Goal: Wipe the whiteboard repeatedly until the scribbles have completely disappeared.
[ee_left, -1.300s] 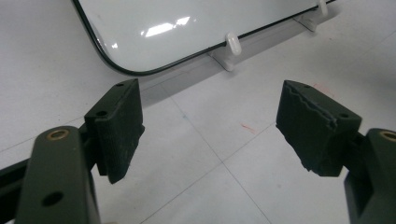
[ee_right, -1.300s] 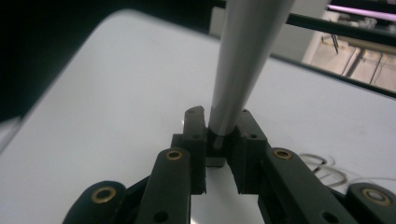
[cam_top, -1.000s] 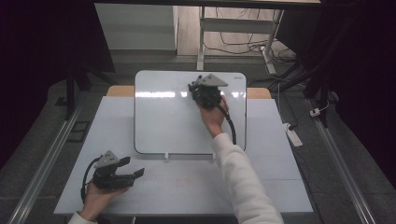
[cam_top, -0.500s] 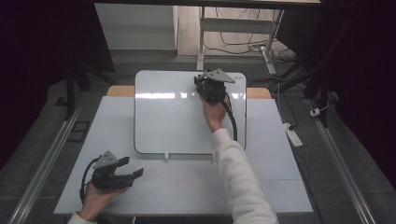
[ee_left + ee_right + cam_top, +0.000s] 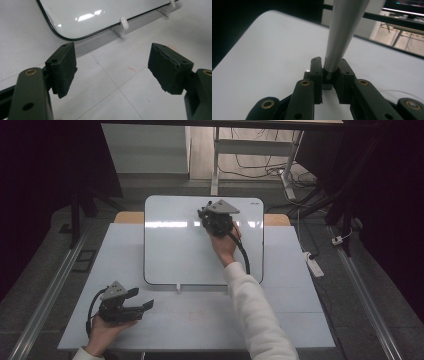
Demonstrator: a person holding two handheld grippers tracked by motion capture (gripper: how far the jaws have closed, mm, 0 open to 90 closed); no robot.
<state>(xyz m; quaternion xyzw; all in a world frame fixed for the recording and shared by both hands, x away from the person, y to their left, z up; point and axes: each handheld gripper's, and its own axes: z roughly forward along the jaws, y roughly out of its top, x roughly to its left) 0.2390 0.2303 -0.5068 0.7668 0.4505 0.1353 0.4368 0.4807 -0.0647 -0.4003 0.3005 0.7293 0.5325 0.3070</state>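
White tabletop (image 5: 200,320) carries an upright whiteboard (image 5: 175,250) at centre. At lower left my left gripper (image 5: 131,306) rests wide open and empty; up at the board, my right gripper (image 5: 207,217) is clamped on a slim grey marker (image 5: 342,32). Marker likely light, stiff and slick, best gripped mid-barrel; board face offers open room leftward.

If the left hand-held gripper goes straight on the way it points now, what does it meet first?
Probably the white clip on the near edge of the glossy black-rimmed whiteboard; the left hand-held gripper is open over bare white tabletop. Depth is uncertain.
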